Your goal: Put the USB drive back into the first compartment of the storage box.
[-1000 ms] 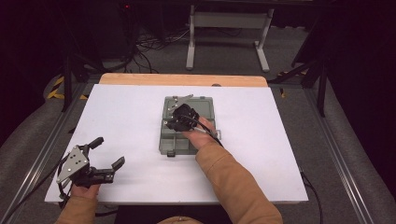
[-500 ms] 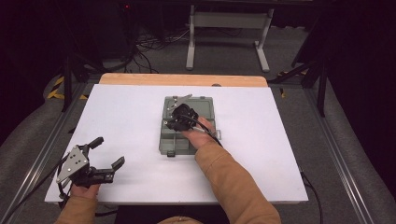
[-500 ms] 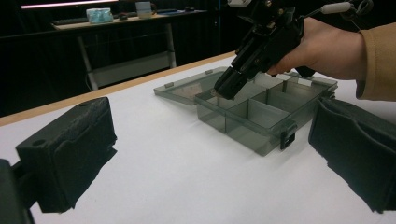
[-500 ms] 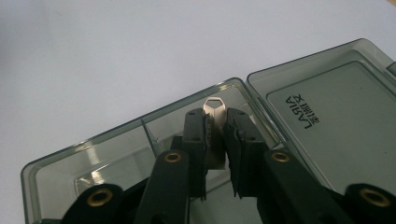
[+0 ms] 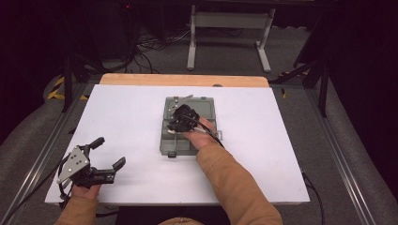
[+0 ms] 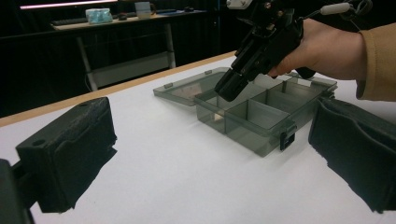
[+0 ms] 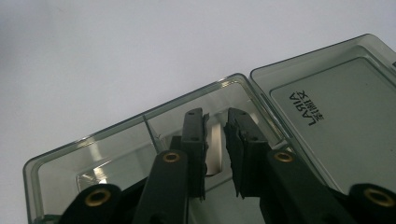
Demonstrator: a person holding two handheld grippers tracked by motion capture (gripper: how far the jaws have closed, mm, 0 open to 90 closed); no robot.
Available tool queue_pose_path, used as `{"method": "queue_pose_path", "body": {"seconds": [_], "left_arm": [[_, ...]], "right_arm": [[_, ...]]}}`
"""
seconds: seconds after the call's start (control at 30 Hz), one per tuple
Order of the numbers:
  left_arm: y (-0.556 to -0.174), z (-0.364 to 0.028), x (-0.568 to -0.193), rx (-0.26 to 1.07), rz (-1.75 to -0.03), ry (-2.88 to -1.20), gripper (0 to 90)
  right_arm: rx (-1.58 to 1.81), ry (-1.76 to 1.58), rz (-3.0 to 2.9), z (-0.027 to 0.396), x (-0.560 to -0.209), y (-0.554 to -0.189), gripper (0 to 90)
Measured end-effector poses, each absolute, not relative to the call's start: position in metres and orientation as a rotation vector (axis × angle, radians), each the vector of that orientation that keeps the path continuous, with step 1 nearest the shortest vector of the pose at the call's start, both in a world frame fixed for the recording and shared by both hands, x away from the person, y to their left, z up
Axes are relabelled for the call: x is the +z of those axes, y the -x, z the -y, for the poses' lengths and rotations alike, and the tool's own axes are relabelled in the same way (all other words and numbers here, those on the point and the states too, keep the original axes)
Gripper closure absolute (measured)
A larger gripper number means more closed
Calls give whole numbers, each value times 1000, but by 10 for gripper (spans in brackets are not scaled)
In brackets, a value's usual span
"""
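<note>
A grey see-through compartment box (image 5: 174,141) lies open in the middle of the white table, its lid (image 5: 195,103) folded flat on the far side. My right gripper (image 5: 172,124) reaches down into a far-left compartment of the box (image 7: 140,117). Its jaws stand a narrow gap apart (image 7: 215,115), and a pale shiny strip (image 7: 215,144) shows in that gap. Whether it is gripped or lies on the box floor is unclear. My left gripper (image 5: 110,151) rests open and empty at the table's near left corner. From there it faces the box (image 6: 261,122) and the right gripper (image 6: 227,92).
The white tabletop (image 5: 281,140) ends in a wooden strip (image 5: 183,79) at the far edge. A metal stand (image 5: 227,28) and cables lie on the floor beyond. The lid (image 7: 336,107) bears a printed label.
</note>
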State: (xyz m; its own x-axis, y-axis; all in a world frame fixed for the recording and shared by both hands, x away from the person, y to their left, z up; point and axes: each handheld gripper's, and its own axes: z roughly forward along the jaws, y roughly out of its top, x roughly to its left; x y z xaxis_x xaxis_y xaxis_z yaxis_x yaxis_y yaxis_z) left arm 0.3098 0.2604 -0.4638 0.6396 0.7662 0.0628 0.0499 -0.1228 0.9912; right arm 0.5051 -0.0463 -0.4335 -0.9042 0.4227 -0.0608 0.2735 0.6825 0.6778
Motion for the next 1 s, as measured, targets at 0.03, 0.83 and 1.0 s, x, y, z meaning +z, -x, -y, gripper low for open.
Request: {"method": "queue_pose_path", "body": {"seconds": [0.03,0.83,1.0], "left_arm": [[-310,-260,-464,704,-693,-1593,12],[-309,-260,-464,704,-699,-1594,12],[-309,-260,-464,704,-697,-1594,12]], "right_arm": [[1033,-564,-2680,47,-433,-505,747],[1191,-512,-2592,66,-393,-474,208],[1226,-488,-2560,72,-384,-463,135]]}}
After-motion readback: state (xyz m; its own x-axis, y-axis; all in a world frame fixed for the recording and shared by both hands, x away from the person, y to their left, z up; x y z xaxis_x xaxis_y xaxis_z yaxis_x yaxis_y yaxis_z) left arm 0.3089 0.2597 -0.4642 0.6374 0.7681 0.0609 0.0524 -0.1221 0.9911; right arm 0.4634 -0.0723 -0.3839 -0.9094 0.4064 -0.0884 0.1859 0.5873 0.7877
